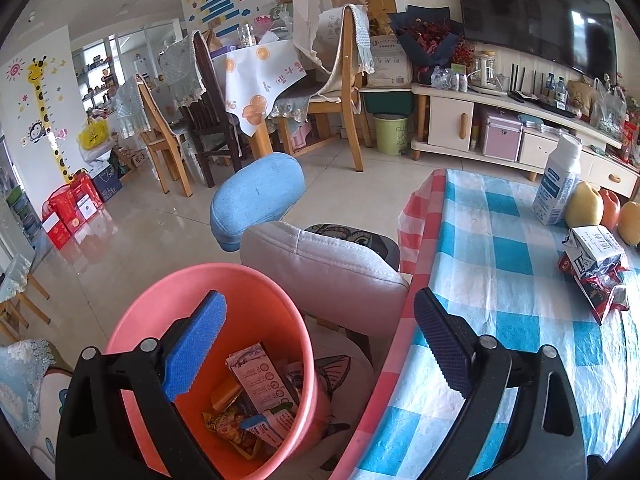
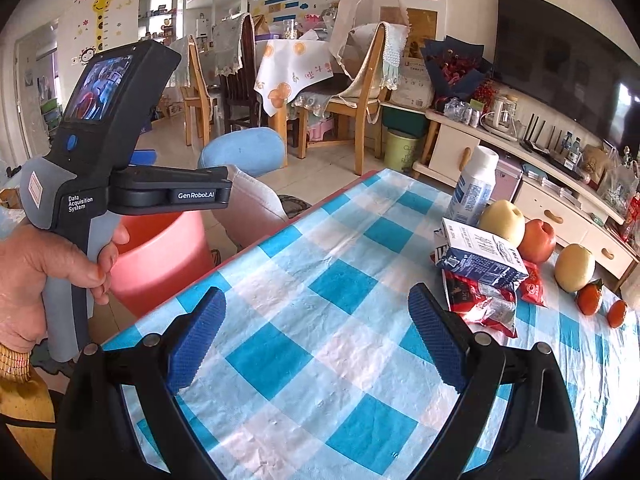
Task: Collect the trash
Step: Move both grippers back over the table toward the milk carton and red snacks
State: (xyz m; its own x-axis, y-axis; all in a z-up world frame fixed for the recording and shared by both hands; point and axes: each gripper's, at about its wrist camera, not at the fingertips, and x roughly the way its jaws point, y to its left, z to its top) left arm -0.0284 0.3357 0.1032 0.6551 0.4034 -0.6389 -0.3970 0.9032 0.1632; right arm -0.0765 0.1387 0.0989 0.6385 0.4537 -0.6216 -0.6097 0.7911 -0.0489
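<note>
A pink trash bucket [image 1: 256,280] stands on the floor beside the table and holds cartons and wrappers [image 1: 256,392]. My left gripper [image 1: 320,344] is open and empty above the bucket's right side and the table edge. A crushed blue-white carton [image 2: 480,256] lies on red snack wrappers [image 2: 484,304] on the checked tablecloth [image 2: 320,320]; they also show in the left wrist view [image 1: 596,256]. My right gripper [image 2: 316,336] is open and empty over the cloth, left of that trash. The bucket [image 2: 160,256] shows behind the left gripper's body [image 2: 120,160].
A white bottle [image 2: 474,188], apples and pears [image 2: 536,240] and small oranges [image 2: 590,298] stand by the trash. A grey cushioned chair [image 1: 320,264] and a blue cushion [image 1: 256,196] sit beside the bucket. Dining chairs and a TV cabinet stand farther back.
</note>
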